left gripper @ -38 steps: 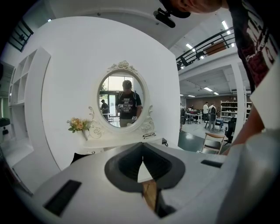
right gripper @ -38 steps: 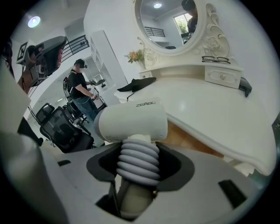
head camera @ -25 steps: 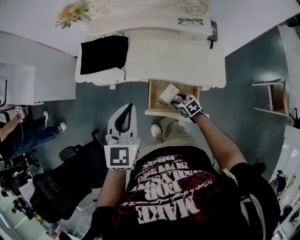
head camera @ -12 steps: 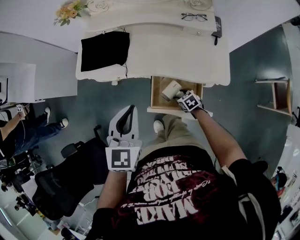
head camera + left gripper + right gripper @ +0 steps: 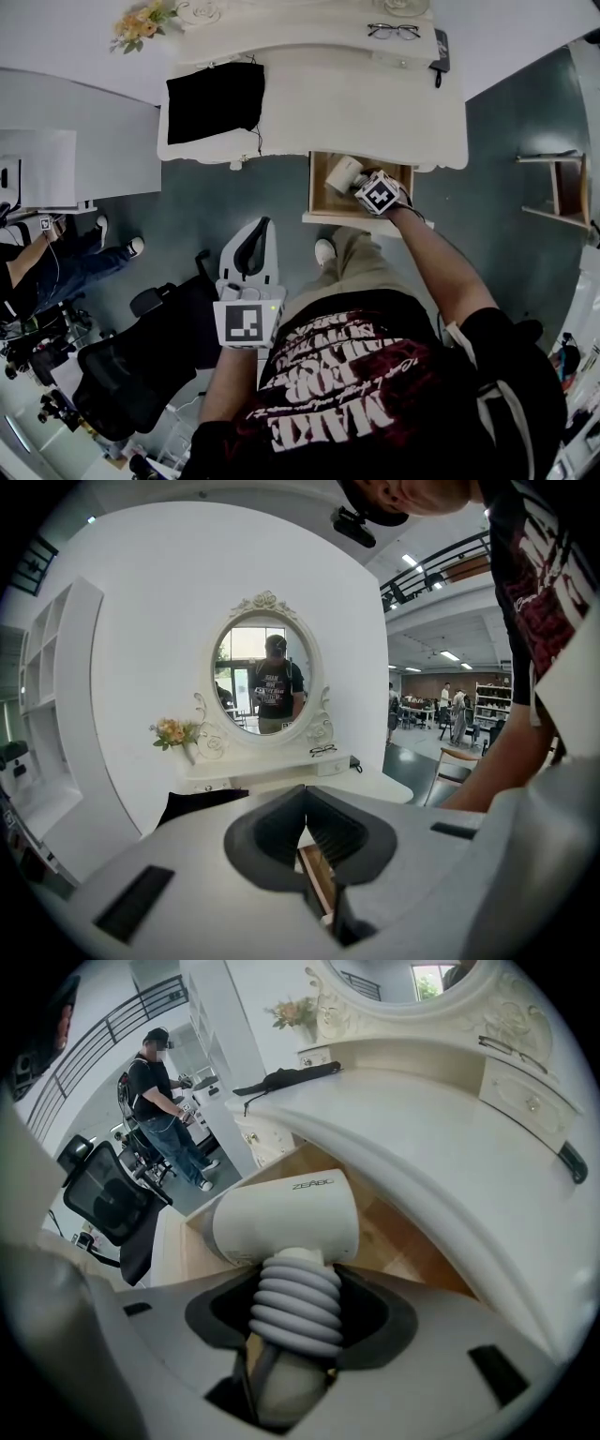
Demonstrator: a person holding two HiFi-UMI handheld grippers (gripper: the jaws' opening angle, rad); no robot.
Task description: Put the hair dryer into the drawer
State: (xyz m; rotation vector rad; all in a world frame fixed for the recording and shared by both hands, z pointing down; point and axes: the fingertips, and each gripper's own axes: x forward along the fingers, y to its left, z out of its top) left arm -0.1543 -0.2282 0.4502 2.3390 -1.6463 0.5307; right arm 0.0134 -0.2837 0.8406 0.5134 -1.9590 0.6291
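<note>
Jaws on the right gripper (image 5: 295,1316) stand wide but filled: they clamp the ribbed grey handle of the hair dryer (image 5: 286,1218), whose white barrel lies crosswise just beyond the tips. The left gripper (image 5: 305,794) is closed on nothing, its tips meeting, and it hangs well back from the work, level with the person's waist in the head view.

From the head view the hair dryer (image 5: 342,173) sits over the open drawer (image 5: 315,184), at its back end near the overhanging edge of the dressing table (image 5: 375,103). Whether the barrel already rests on the drawer's wooden floor I cannot tell; the right gripper view suggests it is just above.

The chief risk, as I judge it, is letting go too high, so the dryer drops and knocks on the wood. The barrel could also catch under the tabletop's lip or against a side wall, since it lies across the drawer. The grip is on the handle alone, so the heavier barrel could swing.

Around it: a black cloth (image 5: 214,101), glasses (image 5: 394,31) and flowers (image 5: 141,23) on the table, none near the drawer. An office chair (image 5: 122,375) stands behind the left gripper (image 5: 258,225). The person's own leg is close to the drawer front and may hinder closing it.
</note>
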